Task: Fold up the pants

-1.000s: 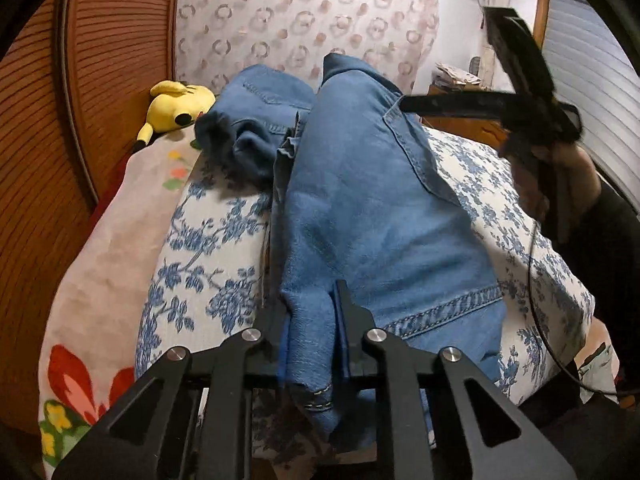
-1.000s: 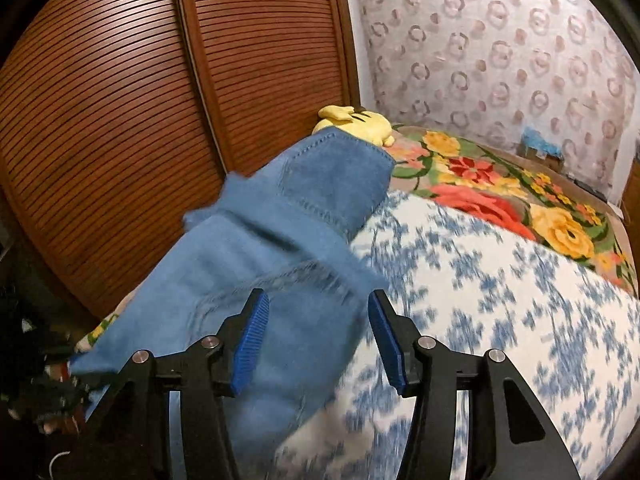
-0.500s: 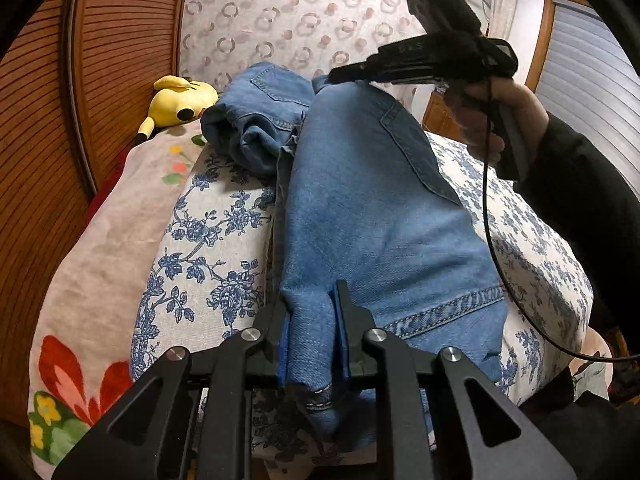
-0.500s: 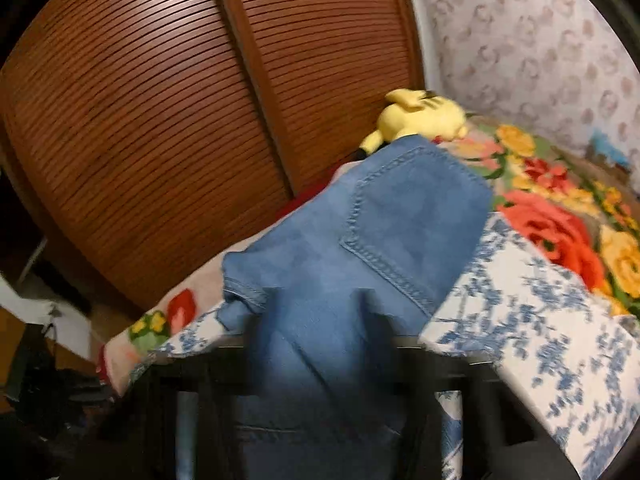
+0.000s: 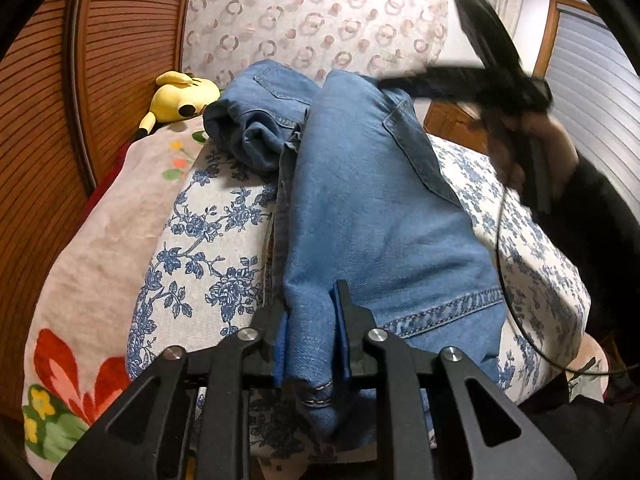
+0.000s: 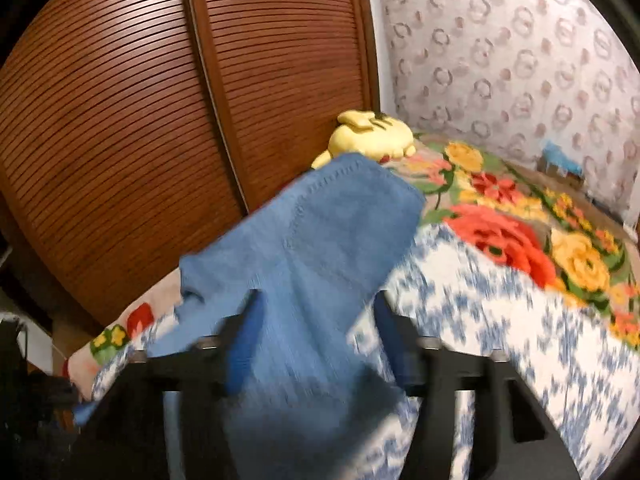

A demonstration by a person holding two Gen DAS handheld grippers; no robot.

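Blue denim pants [image 5: 360,208] lie lengthwise on a blue-flowered cushion [image 5: 208,248], their far end bunched up. My left gripper [image 5: 310,340] is shut on the near hem of the pants. My right gripper [image 6: 316,332] is open, its blue pads on either side of the denim [image 6: 320,248] near the far end, not pinching it. In the left wrist view the right gripper [image 5: 404,84] shows blurred above the far end of the pants, held by a hand.
A yellow plush toy [image 5: 182,94] lies by the brown slatted wardrobe doors [image 6: 160,120]. A floral blanket [image 6: 540,220] covers the bed under the cushion. A patterned curtain [image 5: 312,20] hangs behind. A cable [image 5: 504,280] hangs from the right gripper.
The right gripper has swung about over the far end of the pants, now lower and blurred. The left gripper has kept its hold on the hem and has not moved.
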